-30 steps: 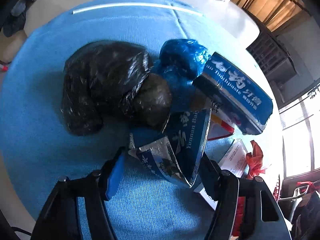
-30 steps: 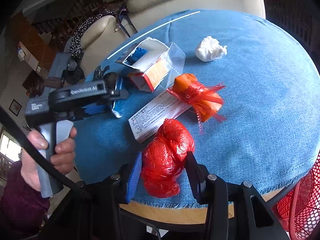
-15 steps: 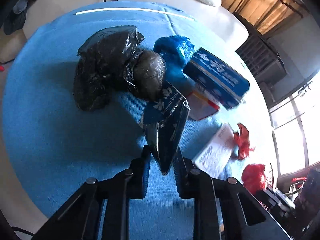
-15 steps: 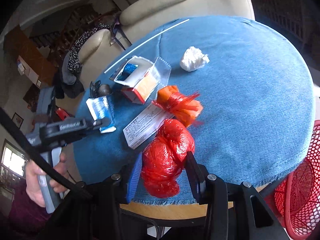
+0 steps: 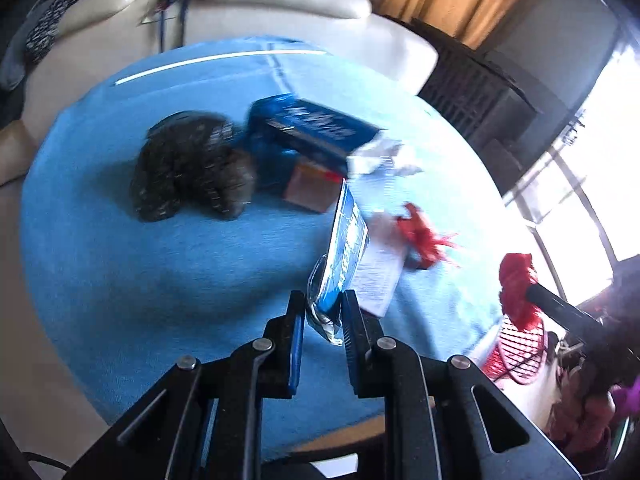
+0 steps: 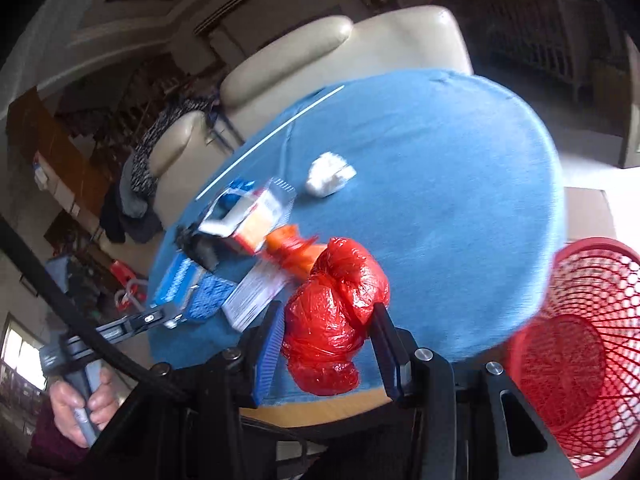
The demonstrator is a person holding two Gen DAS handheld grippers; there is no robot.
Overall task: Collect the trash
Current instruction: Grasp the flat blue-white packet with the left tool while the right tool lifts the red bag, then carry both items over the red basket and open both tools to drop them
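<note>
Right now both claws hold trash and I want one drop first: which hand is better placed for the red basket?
Right. The right claw, holding the red bag, has the red basket just beside it.

Left wrist view: sitting just behind the left gripper, looking steeply down and forward across the round blue-covered table toward its far edge and the cream sofa beyond. Close range; the fingers are filling the lower frame.

Right wrist view: sitting behind the right gripper, looking down from the near edge of the table, with the sofa at the far edge and a red mesh basket off the right edge.

Shared ground: both views are taking in the table top, the white strip near the far edge, the blue carton, the white leaflet box and the basket. Each view is also catching the other gripper at its edge.
</note>
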